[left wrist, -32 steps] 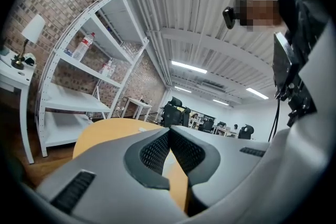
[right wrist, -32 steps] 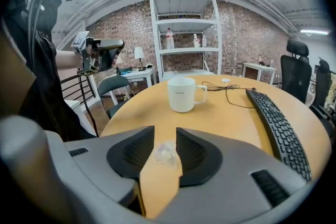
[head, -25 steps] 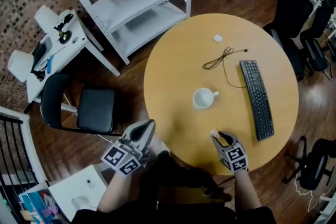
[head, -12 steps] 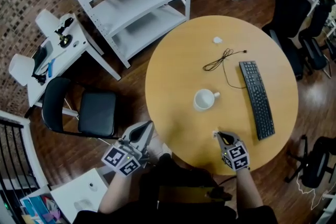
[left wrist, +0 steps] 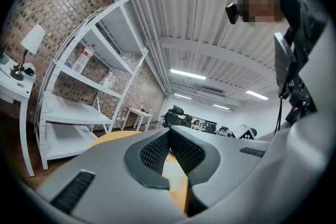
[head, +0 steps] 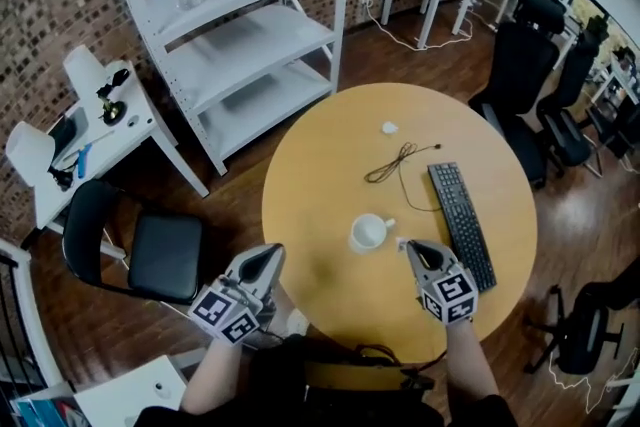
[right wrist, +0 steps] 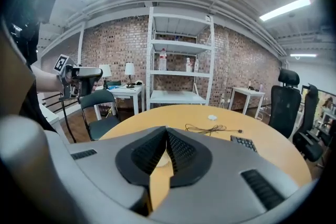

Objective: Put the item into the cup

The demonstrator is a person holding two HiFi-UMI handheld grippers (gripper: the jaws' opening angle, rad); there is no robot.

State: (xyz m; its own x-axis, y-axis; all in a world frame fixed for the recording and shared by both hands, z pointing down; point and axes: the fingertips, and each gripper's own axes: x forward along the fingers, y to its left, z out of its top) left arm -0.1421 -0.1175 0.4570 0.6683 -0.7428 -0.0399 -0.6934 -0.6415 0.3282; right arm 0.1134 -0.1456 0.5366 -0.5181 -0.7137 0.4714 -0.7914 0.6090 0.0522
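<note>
Head view: right gripper (head: 410, 248) pinching white item (head: 402, 242) beside cup (head: 368, 233).

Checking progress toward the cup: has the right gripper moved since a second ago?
Yes. The right gripper has advanced from level with the keyboard's near end to just beside the cup.

right hand-held gripper (head: 410, 247): we slid it up from the desk (head: 330, 165) near edge to just right of the cup (head: 368, 232) | jaws: were apart, now together | head: tipped up, so more shelf (head: 240, 25) and room showing
</note>
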